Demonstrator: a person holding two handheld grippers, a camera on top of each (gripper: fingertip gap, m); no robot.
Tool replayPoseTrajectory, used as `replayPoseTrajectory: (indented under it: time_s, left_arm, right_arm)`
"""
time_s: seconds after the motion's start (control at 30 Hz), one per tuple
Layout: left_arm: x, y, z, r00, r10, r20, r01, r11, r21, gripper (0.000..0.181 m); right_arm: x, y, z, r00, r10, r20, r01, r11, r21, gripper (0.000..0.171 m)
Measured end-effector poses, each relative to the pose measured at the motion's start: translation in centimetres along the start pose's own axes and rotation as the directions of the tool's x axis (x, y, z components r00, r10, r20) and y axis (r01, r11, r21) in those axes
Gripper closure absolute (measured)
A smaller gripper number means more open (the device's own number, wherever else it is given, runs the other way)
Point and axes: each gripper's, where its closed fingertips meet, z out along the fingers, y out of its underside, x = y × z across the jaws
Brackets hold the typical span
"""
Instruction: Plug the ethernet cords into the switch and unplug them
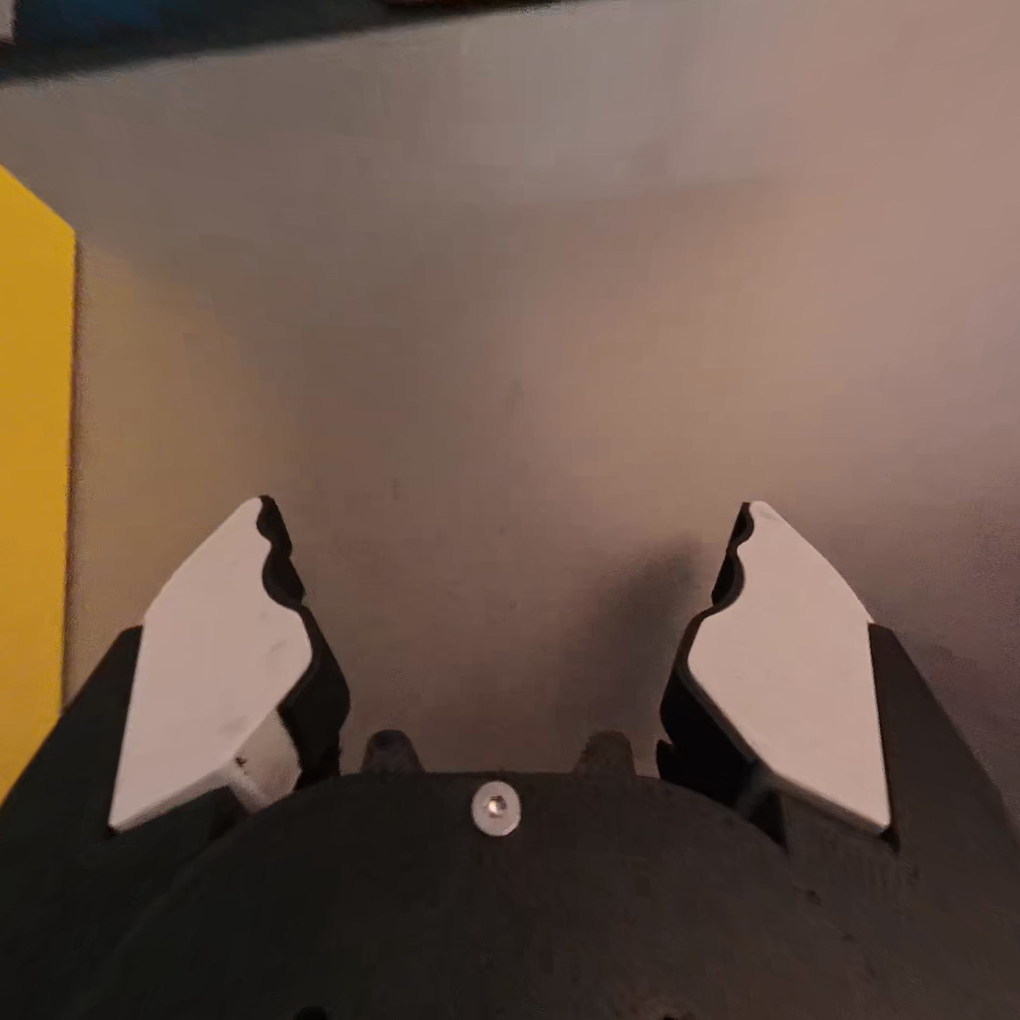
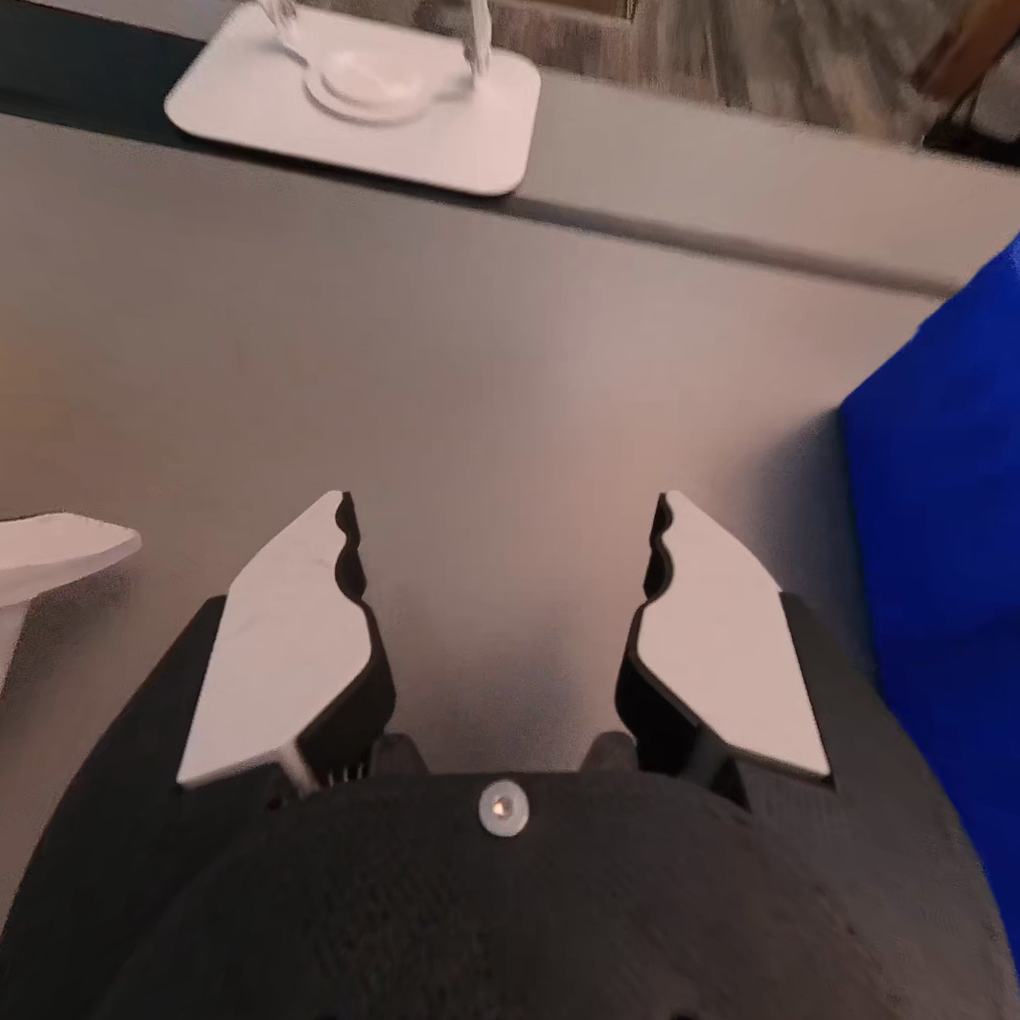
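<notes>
Left hand-held gripper (image 1: 505, 505): jaws spread wide, nothing between them, touching nothing. It looks down on bare grey bench (image 1: 524, 276). Fingers (image 1: 221, 651) are black printed plastic with flat white faceplates, and the inner edges are cut in a wavy, scalloped profile. The body is rough-textured black print with one silver screw (image 1: 495, 808) set in the centre.

A yellow flat-sided block (image 1: 33, 441) sits at the left edge of the left wrist view, hard-edged and matte, well apart from the fingers. Can't tell what it is. A dark blue strip (image 1: 165, 27) runs along the far edge of the bench, blurred.

Right hand-held gripper (image 2: 505, 499): jaws also spread, a bit narrower than the left, empty, no contact. Same build: white plates over black scalloped pads (image 2: 353, 557).

In the right wrist view, a white flat tray (image 2: 441, 138) with rounded corners lies at the far edge of the bench, and a clear rounded thing (image 2: 364, 83) stands on it, glass or plastic, too blurred to say. A saturated blue mass (image 2: 949, 524) fills the right side, just beside the right finger; soft-looking, maybe cloth, not sure. A white curved piece (image 2: 55, 546) pokes in at the left edge, smooth and matte. Past the bench is blurred grey streaky floor (image 2: 745, 66).

Bench surface is smooth, matte, grey, with faint scuffs.

Switch and ethernet cords: not in either view, so I can't place them.
</notes>
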Motion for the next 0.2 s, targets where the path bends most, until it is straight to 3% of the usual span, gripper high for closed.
replayPoseTrajectory:
  time_s: [0.2]
  left_arm:
    - [-0.6,1.2,1.5,0.999,-0.047,0.023,0.047,0.999,-0.009,0.037]
  right_arm:
    - [-0.2,3.4,3.2,0.996,0.058,-0.061,-0.065,0.99,-0.126,0.061]
